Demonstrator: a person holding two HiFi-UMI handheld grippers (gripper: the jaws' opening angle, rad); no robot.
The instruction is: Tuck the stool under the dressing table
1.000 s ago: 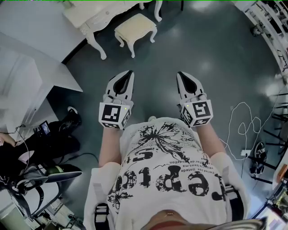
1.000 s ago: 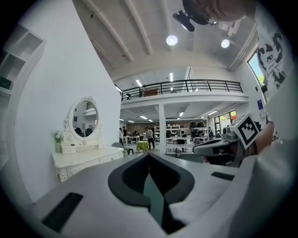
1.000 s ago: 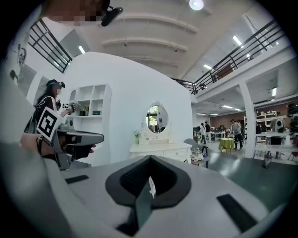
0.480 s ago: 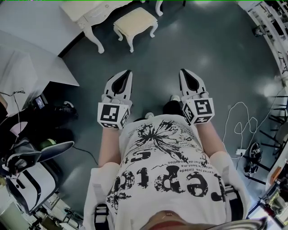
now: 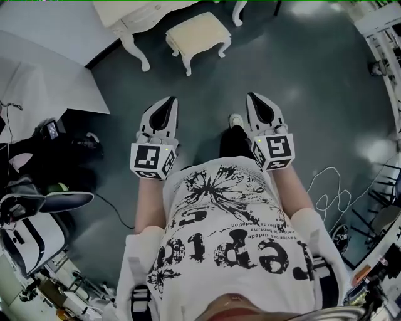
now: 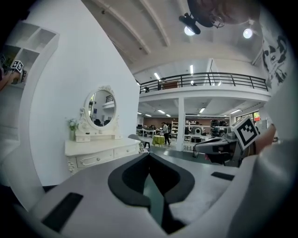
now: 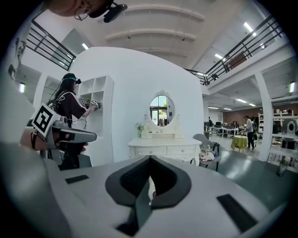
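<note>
The cream cushioned stool (image 5: 197,34) stands on the dark floor at the top of the head view, out in front of the white dressing table (image 5: 135,12). My left gripper (image 5: 170,100) and right gripper (image 5: 254,97) are held side by side at waist height, well short of the stool, both shut and empty. In the left gripper view the dressing table (image 6: 100,151) with its oval mirror (image 6: 102,108) is ahead to the left of the left gripper (image 6: 149,154). The right gripper (image 7: 150,158) points straight at the table (image 7: 163,148); its jaws hide the stool.
A white partition with shelves (image 7: 100,100) stands left of the table, and another person (image 7: 70,107) works there. Bags and gear (image 5: 37,207) crowd the floor at the left, and a cable (image 5: 332,188) lies at the right. A chair with clothes (image 7: 212,148) sits right of the table.
The person has stepped forward, one foot now showing between the grippers. The stool has shifted slightly right in the head view. Both grippers stay shut.
</note>
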